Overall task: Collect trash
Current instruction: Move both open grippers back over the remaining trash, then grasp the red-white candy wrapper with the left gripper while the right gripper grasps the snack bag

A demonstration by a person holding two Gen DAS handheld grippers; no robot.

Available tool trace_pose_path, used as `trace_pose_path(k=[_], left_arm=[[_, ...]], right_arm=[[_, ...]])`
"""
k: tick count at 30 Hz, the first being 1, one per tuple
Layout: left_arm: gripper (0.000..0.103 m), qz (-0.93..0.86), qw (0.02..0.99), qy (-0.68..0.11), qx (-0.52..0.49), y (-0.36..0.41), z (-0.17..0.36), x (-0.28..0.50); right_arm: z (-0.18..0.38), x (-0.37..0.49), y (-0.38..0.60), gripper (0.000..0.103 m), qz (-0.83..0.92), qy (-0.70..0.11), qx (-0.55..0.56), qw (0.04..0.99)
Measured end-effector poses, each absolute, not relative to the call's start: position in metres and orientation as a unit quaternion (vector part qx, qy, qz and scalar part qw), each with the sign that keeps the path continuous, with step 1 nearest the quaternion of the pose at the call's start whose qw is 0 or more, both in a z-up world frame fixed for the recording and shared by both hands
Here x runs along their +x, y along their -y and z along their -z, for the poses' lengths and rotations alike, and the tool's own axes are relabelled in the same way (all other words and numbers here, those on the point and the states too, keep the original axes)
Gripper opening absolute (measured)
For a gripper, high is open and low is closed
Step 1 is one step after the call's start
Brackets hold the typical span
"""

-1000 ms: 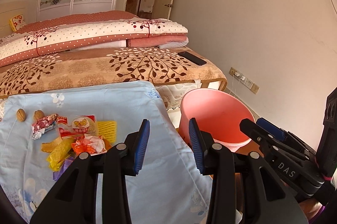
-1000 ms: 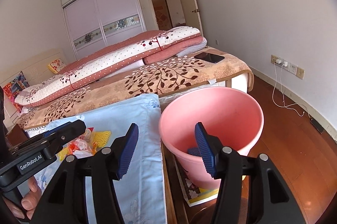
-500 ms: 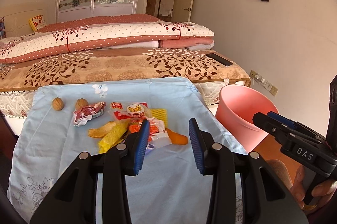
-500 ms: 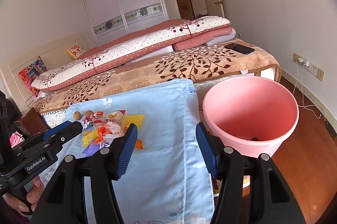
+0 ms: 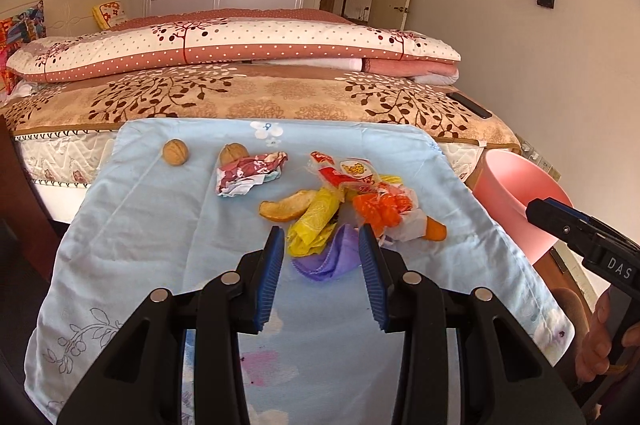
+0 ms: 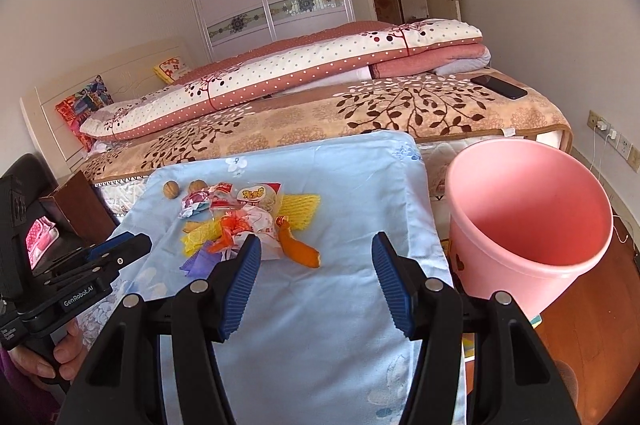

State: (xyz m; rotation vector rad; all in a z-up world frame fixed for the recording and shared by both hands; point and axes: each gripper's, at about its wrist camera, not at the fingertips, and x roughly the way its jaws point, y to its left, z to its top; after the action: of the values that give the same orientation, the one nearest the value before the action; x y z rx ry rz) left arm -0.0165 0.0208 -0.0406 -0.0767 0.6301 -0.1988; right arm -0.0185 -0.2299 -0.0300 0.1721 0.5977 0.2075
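Observation:
A pile of trash lies on a light blue cloth (image 5: 168, 225): a purple wrapper (image 5: 328, 257), a yellow wrapper (image 5: 316, 221), an orange peel (image 5: 286, 207), a crumpled orange-and-white wrapper (image 5: 386, 211), a red snack packet (image 5: 350, 175), a red-and-white wrapper (image 5: 250, 173) and two walnuts (image 5: 175, 153). My left gripper (image 5: 322, 249) is open and empty, its fingertips on either side of the purple wrapper. My right gripper (image 6: 316, 257) is open and empty, just short of an orange peel (image 6: 298, 249). A pink bucket (image 6: 528, 221) stands to the right of the cloth.
A bed with a leaf-print blanket (image 5: 256, 97) and folded quilts (image 5: 240, 45) lies behind the cloth. A black phone (image 6: 498, 87) rests on the bed's right end. Wall sockets with cables (image 6: 608, 135) are at the right. A dark wooden cabinet (image 6: 76, 209) stands at the left.
Both grippers have swung left, away from the pink bucket and toward the trash pile. The left gripper has come close over the purple wrapper. Both stayed open.

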Motion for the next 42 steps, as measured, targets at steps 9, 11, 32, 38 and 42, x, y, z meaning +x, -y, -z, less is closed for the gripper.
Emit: trace_pose_path(k=[9, 11, 32, 38, 42], left_arm=[[0.039, 0.062, 0.946, -0.316, -0.036, -0.051, 0.044, 0.023], [0.039, 0.056, 0.944, -0.324, -0.043, -0.057, 0.047, 0.039], [0.027, 0.117, 0.905, -0.395, 0.11, -0.038, 0.09, 0.123], [0.008, 0.11, 0.91, -0.392, 0.08, -0.048, 0.085, 0.121], [0.007, 0.112, 0.914, -0.386, 0.043, -0.059, 0.075, 0.11]], right_arm=[[0.036, -0.006, 0.211, 0.057, -0.126, -0.305, 0.073, 0.941], [0.037, -0.003, 0.209, 0.057, -0.13, -0.306, 0.074, 0.94], [0.035, 0.043, 0.19, 0.057, -0.165, -0.322, 0.07, 0.93], [0.027, 0.064, 0.163, 0.057, -0.207, -0.328, 0.064, 0.919], [0.029, 0.081, 0.137, 0.057, -0.22, -0.346, 0.047, 0.911]])
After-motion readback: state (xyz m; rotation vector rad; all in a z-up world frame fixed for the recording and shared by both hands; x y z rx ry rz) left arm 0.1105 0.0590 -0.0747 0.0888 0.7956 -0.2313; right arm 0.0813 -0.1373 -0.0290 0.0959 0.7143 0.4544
